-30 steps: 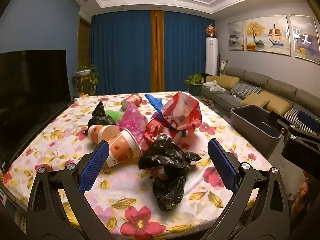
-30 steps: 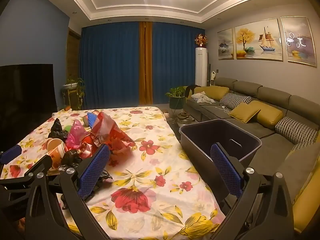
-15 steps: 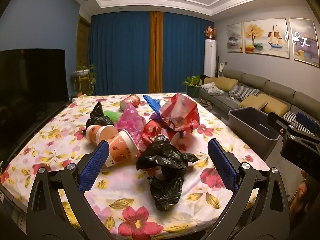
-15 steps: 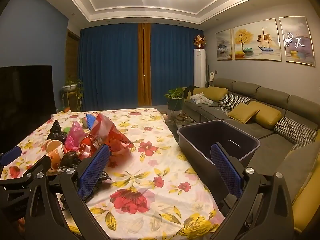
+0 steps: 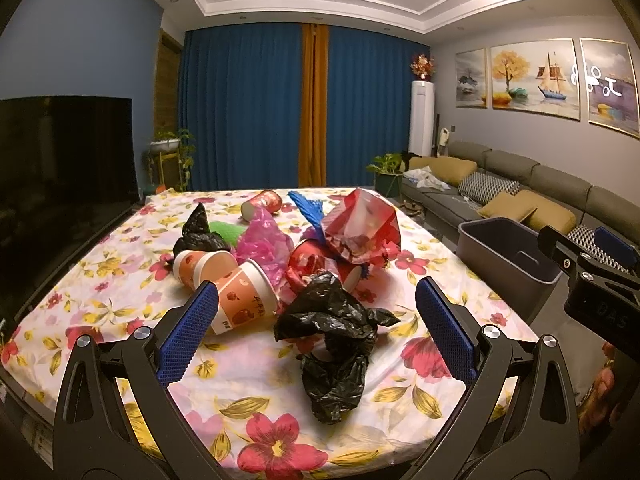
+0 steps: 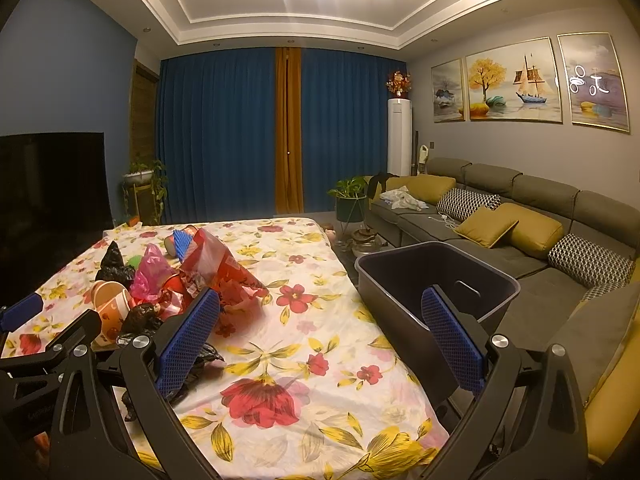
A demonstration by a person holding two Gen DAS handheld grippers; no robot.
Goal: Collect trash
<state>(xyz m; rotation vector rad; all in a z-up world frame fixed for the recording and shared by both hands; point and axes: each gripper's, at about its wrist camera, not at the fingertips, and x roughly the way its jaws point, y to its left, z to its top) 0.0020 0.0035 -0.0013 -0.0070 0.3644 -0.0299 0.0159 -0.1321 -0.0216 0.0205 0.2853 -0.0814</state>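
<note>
A heap of trash lies on the floral tablecloth [image 5: 120,280]: a crumpled black plastic bag [image 5: 334,332] nearest me, two orange paper cups [image 5: 236,292], a pink bag [image 5: 262,244], a red foil bag [image 5: 360,232], a second black bag [image 5: 200,236] and a red cup [image 5: 262,203]. My left gripper [image 5: 316,332] hovers open in front of the near black bag, holding nothing. My right gripper [image 6: 320,340] is open and empty over the table's right part, the dark grey bin [image 6: 436,280] just beyond its right finger. The heap [image 6: 176,280] sits to its left.
The bin [image 5: 508,248] stands off the table's right edge, beside a long grey sofa [image 6: 520,220] with cushions. A dark television [image 5: 60,168] flanks the table's left side. Blue curtains and potted plants [image 6: 352,196] stand at the far end.
Both grippers have drawn back and risen slightly, so the heap and bin look a little farther off. The jaws stay open and no trash has moved.
</note>
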